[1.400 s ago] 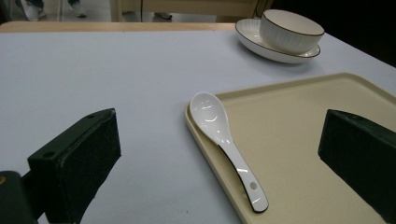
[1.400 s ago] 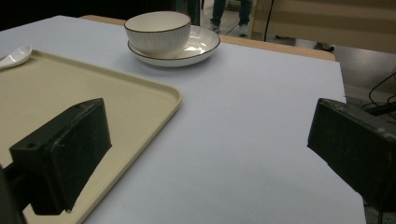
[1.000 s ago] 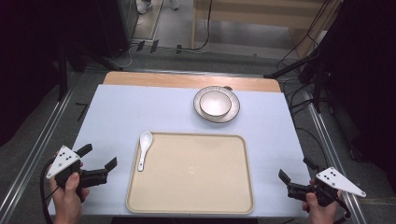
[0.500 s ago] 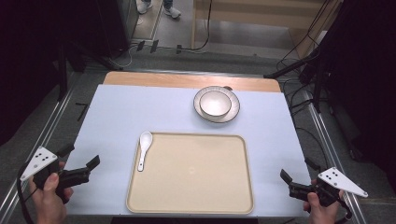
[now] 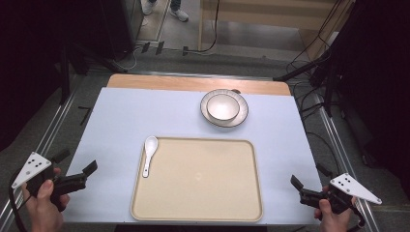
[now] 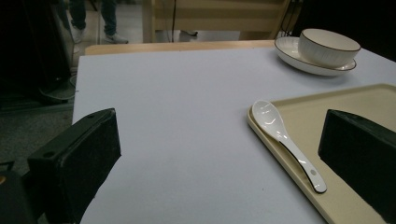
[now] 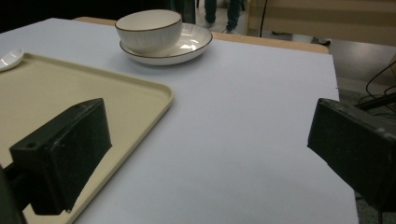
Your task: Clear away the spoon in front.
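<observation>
Beside the tray, both grippers' fingers wide apart, empty.

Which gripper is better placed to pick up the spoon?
Left. The left gripper is open on the spoon's side, with the spoon close ahead on the tray's left rim. The right gripper sits across the tray.

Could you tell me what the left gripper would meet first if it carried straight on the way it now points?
Probably the spoon on the near-left rim of the tray. The left gripper, jaws open, aims across bare table toward it, though depth is hard to judge.
</observation>
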Motion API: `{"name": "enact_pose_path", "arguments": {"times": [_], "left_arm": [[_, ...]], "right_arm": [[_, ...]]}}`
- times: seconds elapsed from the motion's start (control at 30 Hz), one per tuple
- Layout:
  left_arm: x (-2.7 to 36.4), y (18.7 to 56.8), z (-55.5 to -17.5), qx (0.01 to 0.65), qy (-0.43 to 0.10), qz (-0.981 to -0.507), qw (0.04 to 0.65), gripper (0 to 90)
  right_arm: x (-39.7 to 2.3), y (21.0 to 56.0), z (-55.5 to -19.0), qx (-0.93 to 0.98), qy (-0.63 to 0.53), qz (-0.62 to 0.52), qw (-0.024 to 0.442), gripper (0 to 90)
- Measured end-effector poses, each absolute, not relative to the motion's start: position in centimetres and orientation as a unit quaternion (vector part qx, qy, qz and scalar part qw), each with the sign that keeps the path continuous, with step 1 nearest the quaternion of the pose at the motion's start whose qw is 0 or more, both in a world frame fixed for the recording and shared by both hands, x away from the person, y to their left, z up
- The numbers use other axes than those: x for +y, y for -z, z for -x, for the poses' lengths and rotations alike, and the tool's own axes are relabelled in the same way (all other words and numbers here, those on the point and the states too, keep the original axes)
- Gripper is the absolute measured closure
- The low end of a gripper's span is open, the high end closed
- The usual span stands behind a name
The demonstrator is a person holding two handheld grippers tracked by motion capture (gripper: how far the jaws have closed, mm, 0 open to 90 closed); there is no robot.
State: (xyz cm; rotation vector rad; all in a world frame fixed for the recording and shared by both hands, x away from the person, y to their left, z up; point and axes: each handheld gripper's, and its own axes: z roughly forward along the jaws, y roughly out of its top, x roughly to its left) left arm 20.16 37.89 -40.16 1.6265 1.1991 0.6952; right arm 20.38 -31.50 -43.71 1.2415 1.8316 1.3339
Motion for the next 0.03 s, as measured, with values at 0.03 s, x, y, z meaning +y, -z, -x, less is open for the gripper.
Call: {"name": "enact_pose_path", "arguments": {"times": [0.03], "left_arm": [[37.89,40.16,-20.16,0.492,-0.285,-0.667,0.481,0.0]], "right_arm": [[-31.44,43.89,-20.52,0.684,-0.494,-0.463,0.27,0.0]]}}
